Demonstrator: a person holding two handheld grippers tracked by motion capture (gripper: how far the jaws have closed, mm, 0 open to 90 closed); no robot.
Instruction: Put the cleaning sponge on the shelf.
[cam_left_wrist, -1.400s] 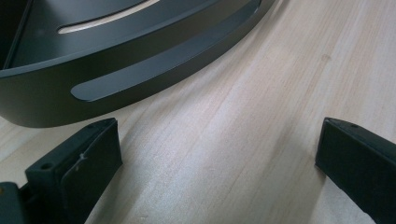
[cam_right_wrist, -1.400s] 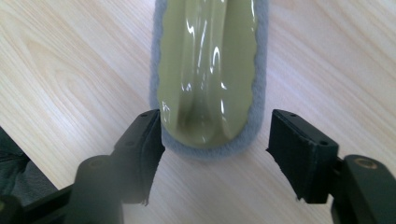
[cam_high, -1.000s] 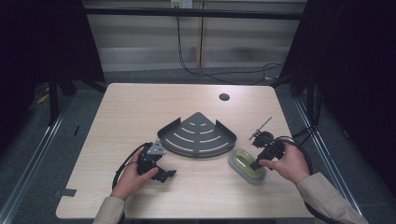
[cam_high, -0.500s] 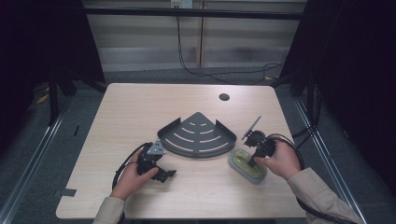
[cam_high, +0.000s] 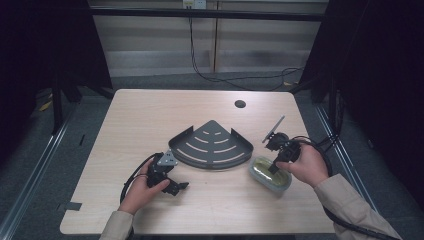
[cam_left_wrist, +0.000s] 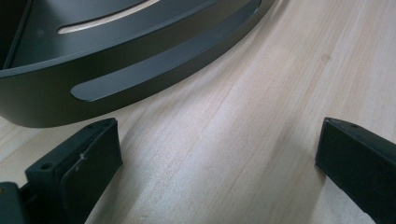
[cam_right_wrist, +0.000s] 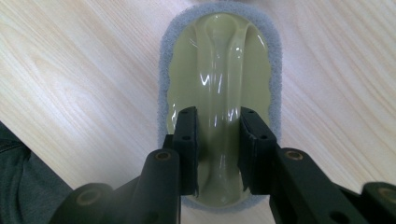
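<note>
Since the right gripper (cam_right_wrist: 218, 154) is already clamped on the raised handle of the scrub pad (cam_right_wrist: 219, 70) sitting just right of the corner rack (cam_high: 212, 145), I'd lift straight up, slowly. Left gripper (cam_left_wrist: 219, 163) rests wide open.

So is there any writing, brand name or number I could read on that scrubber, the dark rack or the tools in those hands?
None can be read.
Scrubber: plain yellow-green handle on a grey pad, no print.
Dark corner rack: bare metal with slots, no label.
Left gripper and right gripper: black parts, no marking visible.
Table: bare wood grain.
Small white plate on the far wall: too small and blurred to read.
</note>
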